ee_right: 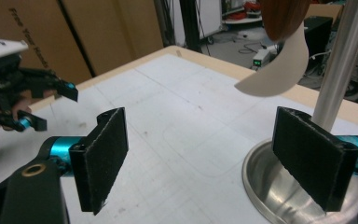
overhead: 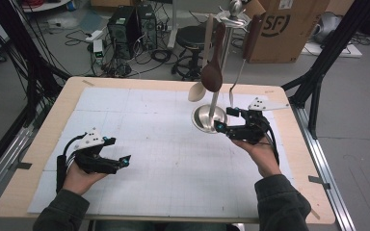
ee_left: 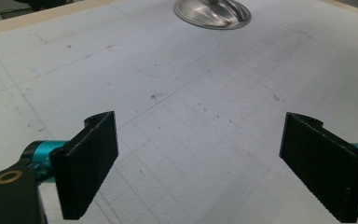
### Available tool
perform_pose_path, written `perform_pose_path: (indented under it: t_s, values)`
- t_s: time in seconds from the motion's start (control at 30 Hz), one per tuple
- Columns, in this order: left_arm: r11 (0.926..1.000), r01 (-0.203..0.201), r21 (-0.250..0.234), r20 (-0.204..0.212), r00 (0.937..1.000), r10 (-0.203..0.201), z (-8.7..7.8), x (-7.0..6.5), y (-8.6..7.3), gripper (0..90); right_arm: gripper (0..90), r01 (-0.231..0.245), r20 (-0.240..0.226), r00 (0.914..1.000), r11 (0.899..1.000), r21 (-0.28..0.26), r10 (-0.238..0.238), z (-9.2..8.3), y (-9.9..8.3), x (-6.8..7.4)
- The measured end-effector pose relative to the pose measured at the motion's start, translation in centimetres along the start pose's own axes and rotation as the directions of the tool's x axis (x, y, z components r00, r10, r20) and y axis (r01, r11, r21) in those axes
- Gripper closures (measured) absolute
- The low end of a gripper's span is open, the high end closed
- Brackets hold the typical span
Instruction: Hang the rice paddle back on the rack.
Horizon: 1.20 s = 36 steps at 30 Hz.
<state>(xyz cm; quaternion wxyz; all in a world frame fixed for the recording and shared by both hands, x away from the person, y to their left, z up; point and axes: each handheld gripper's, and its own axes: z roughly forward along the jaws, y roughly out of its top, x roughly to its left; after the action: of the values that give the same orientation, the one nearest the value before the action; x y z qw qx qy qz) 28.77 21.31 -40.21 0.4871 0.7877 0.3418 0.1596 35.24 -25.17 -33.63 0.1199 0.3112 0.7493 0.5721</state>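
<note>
A steel utensil stand rises at the table's back right, with a round dished base [overhead: 198, 121] and a pole [overhead: 221, 62]. From its top hang a dark wooden spoon [overhead: 212, 74], a pale spoon [overhead: 196, 91] and a brown-handled fork [overhead: 236, 86]. My right gripper [overhead: 224, 119] sits just right of the base, open, nothing between its pads [ee_right: 100, 163]. The right gripper view has the base [ee_right: 261, 177], pole [ee_right: 342, 56] and pale spoon [ee_right: 279, 70] close ahead. My left gripper [overhead: 119, 149] rests at the front left, open and empty, with the base [ee_left: 212, 11] far ahead of it.
A white gridded mat [overhead: 164, 159] covers the wooden table [overhead: 43, 144]. Behind the table stand a cardboard box [overhead: 279, 24], a black stool [overhead: 192, 36] and computer towers [overhead: 130, 24] among cables. A black frame leg [overhead: 318, 72] stands off the right edge.
</note>
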Motion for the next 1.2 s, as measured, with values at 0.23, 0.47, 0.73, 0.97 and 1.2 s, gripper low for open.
perform_pose_path:
  t_s: [0.23,0.47,0.73,0.97,1.2]
  values:
    - [1.0,0.003,0.001,-0.001,1.0,-0.003,-0.1,0.1,0.0,12.0,17.9,0.02,0.008,0.9998,1.0,0.019,-0.021,0.0,-0.9,0.2]
    - [1.0,0.007,-0.004,-0.005,1.0,-0.007,-0.1,0.1,0.0,12.0,17.7,0.013,0.009,0.9999,1.0,0.024,-0.013,-0.2,-1.8,0.3]
    - [0.9999,0.012,-0.002,-0.002,0.9999,-0.012,-0.1,0.1,0.0,11.8,17.6,0.027,0.02,0.9994,0.999,0.041,-0.028,-0.5,-3.0,0.4]
    - [1.0,0.01,0.0,-0.002,1.0,-0.01,-0.2,0.2,0.0,11.7,15.9,0.024,0.021,0.9995,0.998,0.05,-0.025,-0.4,-4.0,0.7]
    - [0.9999,0.011,-0.002,-0.001,0.9999,-0.011,-0.2,0.2,-0.1,11.5,12.0,0.02,0.037,0.999,0.998,0.066,-0.023,-0.5,-4.9,1.0]
